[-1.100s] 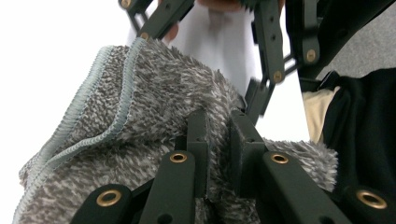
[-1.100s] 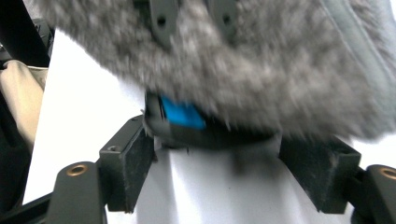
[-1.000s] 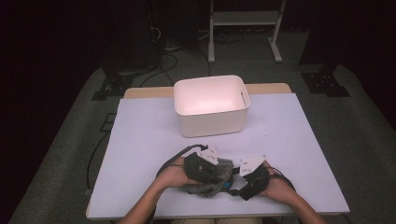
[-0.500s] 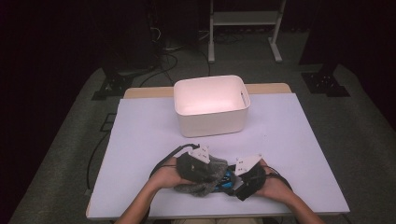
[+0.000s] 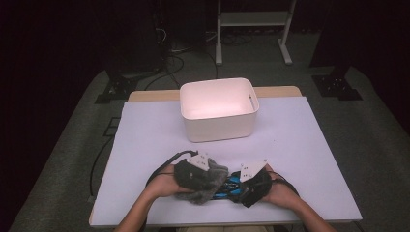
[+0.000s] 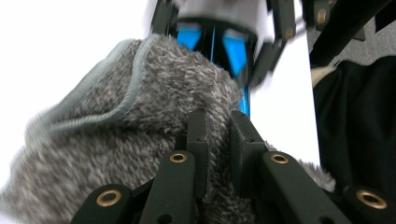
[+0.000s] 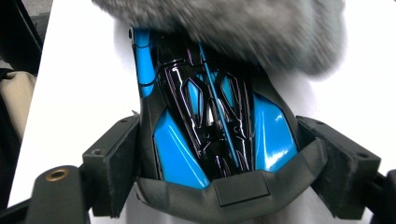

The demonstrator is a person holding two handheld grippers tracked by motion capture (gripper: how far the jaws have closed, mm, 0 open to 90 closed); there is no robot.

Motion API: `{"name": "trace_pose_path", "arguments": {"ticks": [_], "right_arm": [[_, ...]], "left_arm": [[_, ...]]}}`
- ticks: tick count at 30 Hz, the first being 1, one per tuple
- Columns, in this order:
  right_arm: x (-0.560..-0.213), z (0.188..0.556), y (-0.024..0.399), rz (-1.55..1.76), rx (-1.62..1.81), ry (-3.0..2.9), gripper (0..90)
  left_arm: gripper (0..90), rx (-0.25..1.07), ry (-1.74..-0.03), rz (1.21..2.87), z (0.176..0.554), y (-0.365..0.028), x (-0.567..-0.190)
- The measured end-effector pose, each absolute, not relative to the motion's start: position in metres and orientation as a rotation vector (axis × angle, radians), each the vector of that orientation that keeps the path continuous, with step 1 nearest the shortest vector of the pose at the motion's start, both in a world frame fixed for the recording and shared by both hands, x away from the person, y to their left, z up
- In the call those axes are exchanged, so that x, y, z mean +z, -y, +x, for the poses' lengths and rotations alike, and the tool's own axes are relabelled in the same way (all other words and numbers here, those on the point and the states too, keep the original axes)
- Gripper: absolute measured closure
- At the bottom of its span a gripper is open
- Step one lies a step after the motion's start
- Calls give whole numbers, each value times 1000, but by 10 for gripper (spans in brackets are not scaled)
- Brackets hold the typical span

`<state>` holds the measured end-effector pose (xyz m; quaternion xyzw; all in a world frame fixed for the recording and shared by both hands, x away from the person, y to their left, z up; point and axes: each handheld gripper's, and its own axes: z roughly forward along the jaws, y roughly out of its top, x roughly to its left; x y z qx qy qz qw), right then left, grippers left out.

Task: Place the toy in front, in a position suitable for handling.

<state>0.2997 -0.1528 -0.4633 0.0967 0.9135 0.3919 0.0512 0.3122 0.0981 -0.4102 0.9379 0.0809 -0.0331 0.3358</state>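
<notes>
So from the high view you get the whole layout: one white bin (image 5: 218, 110) sitting at about 12 o'clock on the table (image 5: 309, 159), and both hands down at 6 o'clock bunched together over a grey fuzzy cloth (image 5: 205, 181) and a blue and black toy car (image 5: 231, 186). The cloth is at roughly 9 o'clock of the car, touching it and partly draped over it. From up there you can't really see what the jaws are doing, it's all a dark clump.

The gripper views fill that in. In the left gripper view, the left gripper (image 6: 218, 135) is clamped tight on a fold of the cloth (image 6: 116, 140), the two black jaws pinching the fluff between them with barely a gap. You can also see the stitched hem of the cloth there, and the car (image 6: 233, 51) poking out behind it at 12 o'clock.

In the right gripper view, the right gripper (image 7: 224, 154) has its jaws spread wide with the car (image 7: 210, 126) sitting between them, a pad right up against each flank of the car's body, so it's holding it. They've just been spreading wider. The cloth (image 7: 243, 28) hangs blurred over the far end of the car at 12 o'clock.

Count: one bin, one cloth, one car, two grippers.
</notes>
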Motion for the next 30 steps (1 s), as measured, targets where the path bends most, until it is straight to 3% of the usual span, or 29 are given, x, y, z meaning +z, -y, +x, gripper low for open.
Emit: {"name": "trace_pose_path", "arguments": {"ticks": [10, 24, 30], "right_arm": [[-464, 300, 153, 308, 1192, -2788, 180], [-464, 300, 154, 319, 1201, -2785, 182], [-465, 300, 154, 321, 1204, -2785, 182]], "left_arm": [[801, -16, -338, 2470, 307, -140, -421], [802, -133, -181, 2454, 303, -104, -414], [801, -122, -243, 2457, 308, -121, -417]]}}
